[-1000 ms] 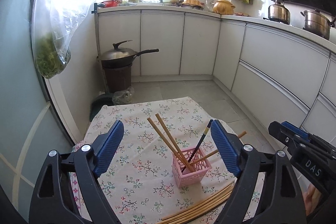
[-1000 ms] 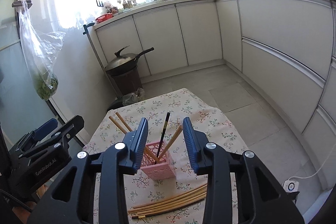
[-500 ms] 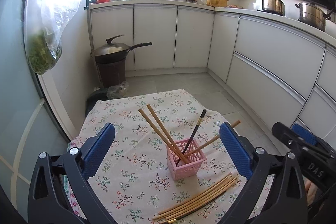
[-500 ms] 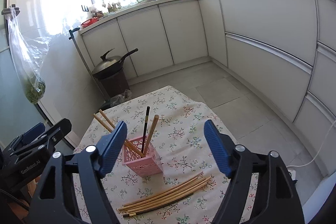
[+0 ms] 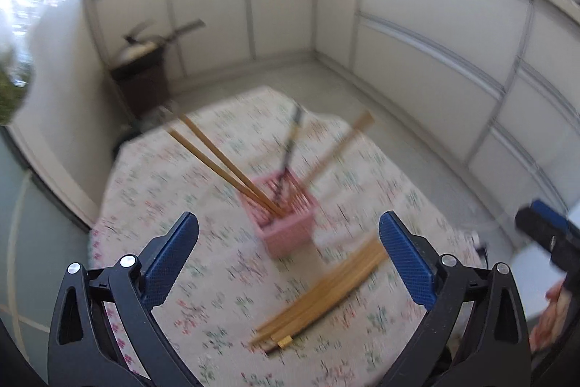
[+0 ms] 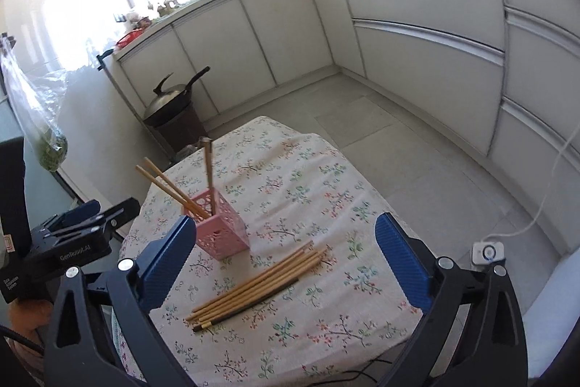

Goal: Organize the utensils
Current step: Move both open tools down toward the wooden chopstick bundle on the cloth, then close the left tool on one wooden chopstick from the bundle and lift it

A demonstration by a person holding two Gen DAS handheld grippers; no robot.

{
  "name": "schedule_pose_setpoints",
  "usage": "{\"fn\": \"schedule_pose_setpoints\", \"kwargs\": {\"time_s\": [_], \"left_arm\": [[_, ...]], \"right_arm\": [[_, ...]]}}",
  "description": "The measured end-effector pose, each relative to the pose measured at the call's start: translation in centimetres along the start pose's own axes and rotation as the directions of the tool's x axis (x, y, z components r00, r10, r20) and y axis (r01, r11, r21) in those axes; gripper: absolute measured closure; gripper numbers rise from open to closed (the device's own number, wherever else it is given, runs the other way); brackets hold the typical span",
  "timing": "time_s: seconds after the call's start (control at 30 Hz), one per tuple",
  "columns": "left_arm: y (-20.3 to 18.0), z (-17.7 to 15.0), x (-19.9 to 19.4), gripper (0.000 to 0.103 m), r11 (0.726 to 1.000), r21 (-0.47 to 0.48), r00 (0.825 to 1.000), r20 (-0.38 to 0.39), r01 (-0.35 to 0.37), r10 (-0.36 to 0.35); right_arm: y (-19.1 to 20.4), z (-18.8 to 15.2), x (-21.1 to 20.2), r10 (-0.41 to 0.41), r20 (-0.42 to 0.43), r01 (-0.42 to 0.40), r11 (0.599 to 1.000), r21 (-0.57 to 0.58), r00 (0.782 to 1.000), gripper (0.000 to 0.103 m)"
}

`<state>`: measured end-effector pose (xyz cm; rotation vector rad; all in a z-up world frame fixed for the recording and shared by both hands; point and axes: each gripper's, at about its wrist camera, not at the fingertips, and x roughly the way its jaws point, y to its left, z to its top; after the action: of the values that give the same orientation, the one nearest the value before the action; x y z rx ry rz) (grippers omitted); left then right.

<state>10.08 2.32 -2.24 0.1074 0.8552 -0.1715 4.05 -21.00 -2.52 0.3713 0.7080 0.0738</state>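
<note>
Chopsticks (image 6: 253, 285) lie bundled between the right gripper (image 6: 286, 260)'s wide, just-opened, empty jaws; closing carelessly could grab several or knock the pink basket (image 6: 224, 227) beyond its left jaw.

Matt floral cloth (image 6: 326, 191) covered the counter; beside the perforated pink plastic basket (image 6: 221, 229) lay smooth wooden chopsticks (image 6: 253, 289); cabinet fronts (image 6: 417, 6) looked glossy.

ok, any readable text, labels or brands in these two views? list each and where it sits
"GenRobot.AI": white print on the black body of the left gripper, right wrist view.
Small white print lower on that body: too small to read.
Left wrist view: blurred, nothing legible.
</note>
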Motion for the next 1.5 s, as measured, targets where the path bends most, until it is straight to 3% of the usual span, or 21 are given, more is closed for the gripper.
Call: {"fn": "schedule_pose_setpoints", "kwargs": {"time_s": [0.07, 0.17, 0.37, 0.6, 0.77, 0.83, 0.97, 1.1, 1.5], "left_arm": [[-1.2, -0.9, 1.9, 0.007, 0.998, 0.049, 0.995, -0.095, 0.049, -0.044], [-4.1, -2.7, 4.7, 0.007, 0.985, 0.136, 0.971, -0.225, 0.109, -0.077], [-8.6, -4.0, 8.9, 0.007, 0.961, 0.225, 0.940, -0.333, 0.158, -0.076], [-13.1, -2.4, 15.1, 0.008, 0.936, 0.320, 0.893, -0.450, 0.149, 0.012], [-14.5, -0.7, 18.0, 0.009, 0.931, 0.320, 0.853, -0.521, 0.175, 0.018], [-14.9, -0.4, 18.8, 0.013, 0.925, 0.322, 0.829, -0.558, 0.201, 0.014], [-15.5, -0.7, 19.9, 0.047, 0.910, 0.333, 0.791, -0.612, 0.246, 0.011], [-15.5, -1.4, 20.8, 0.072, 0.909, 0.326, 0.776, -0.630, 0.260, 0.004], [-13.7, -0.8, 21.5, 0.078, 0.926, 0.250, 0.776, -0.627, 0.281, -0.066]], "right_arm": [[-2.4, -0.1, 0.3, -0.009, -0.036, 0.013, 0.995, 0.097, 0.999, 0.007], [-6.0, 0.1, 0.7, 0.037, -0.089, -0.012, 0.961, 0.275, 0.995, 0.007], [-9.9, -0.3, 1.3, 0.090, -0.130, -0.022, 0.890, 0.455, 0.987, 0.007], [-12.0, -0.7, 1.6, 0.173, -0.180, -0.055, 0.850, 0.523, 0.968, 0.007], [-12.4, -0.3, 1.6, 0.199, -0.188, -0.070, 0.843, 0.533, 0.962, 0.007], [-12.6, -0.4, 2.0, 0.218, -0.202, -0.075, 0.834, 0.547, 0.955, 0.007], [-12.8, -0.5, 2.3, 0.240, -0.221, -0.076, 0.821, 0.566, 0.945, 0.007], [-12.9, -0.7, 2.5, 0.239, -0.233, -0.065, 0.817, 0.573, 0.943, 0.007], [-12.9, -1.0, 3.4, 0.232, -0.262, -0.046, 0.824, 0.565, 0.937, 0.007]]}}
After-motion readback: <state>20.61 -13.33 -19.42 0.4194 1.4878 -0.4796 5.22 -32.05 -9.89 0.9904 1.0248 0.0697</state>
